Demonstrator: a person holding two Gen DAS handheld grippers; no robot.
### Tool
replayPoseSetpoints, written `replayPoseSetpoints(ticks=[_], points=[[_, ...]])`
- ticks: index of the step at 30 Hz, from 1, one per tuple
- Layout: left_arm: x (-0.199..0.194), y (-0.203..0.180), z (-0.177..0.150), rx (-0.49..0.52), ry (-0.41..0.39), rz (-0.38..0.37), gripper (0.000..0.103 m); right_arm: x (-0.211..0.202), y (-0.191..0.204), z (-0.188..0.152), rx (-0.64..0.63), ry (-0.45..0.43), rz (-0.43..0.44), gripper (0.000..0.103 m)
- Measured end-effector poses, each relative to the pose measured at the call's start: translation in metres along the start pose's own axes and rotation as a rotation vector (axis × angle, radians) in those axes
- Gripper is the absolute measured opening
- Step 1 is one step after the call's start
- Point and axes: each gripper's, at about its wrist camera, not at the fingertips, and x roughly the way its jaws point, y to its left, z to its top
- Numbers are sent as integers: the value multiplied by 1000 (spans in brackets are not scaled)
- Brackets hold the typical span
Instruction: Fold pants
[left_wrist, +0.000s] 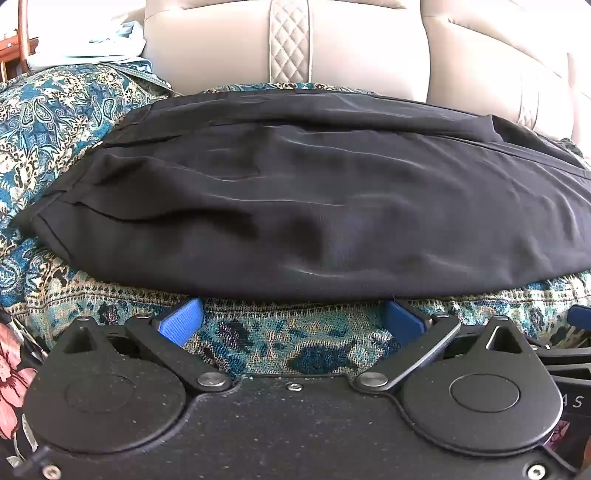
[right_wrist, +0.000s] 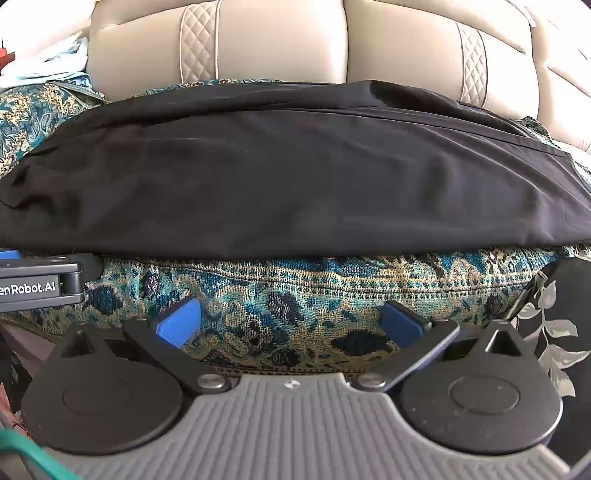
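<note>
Holding both tools low at the front edge of the sofa seat right now, and we're looking straight across at the black pants (left_wrist: 314, 206); they're lying in a long flat bundle across the patterned teal throw (left_wrist: 66, 122) that's covering the seat, with the beige sofa backrest (left_wrist: 354, 44) rising right behind them; the near edge of the pants is hanging just above the blue pads, so in the left wrist view the left tool (left_wrist: 291, 321) is sitting with its jaws wide apart and nothing between them but throw fabric; same story on the other side, where the right tool (right_wrist: 291, 319) is also spread wide and gripping nothing, its pads (right_wrist: 179, 321) resting near the throw's stitched hem; the pants (right_wrist: 288, 177) are filling most of that view too, with a seam running along the far side; we're also catching the side of the left tool (right_wrist: 40, 282) poking in at the left edge of the right view, just beside the near edge of the pants; some pale blue cloth (left_wrist: 107, 42) is sitting at the far left of the seat, well apart from the pants.
</note>
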Motion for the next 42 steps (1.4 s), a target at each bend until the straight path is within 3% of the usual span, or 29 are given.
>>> replayPoseSetpoints(ticks=[11, 34, 42], points=[[-3, -1, -3, 3, 8, -2, 103, 3, 0, 8, -2, 19, -2, 103], [4, 0, 2, 2, 23, -4, 103, 0, -5, -19, -16, 2, 8, 103], [4, 0, 2, 3, 24, -3, 103, 2, -3, -5, -17, 14, 7, 103]])
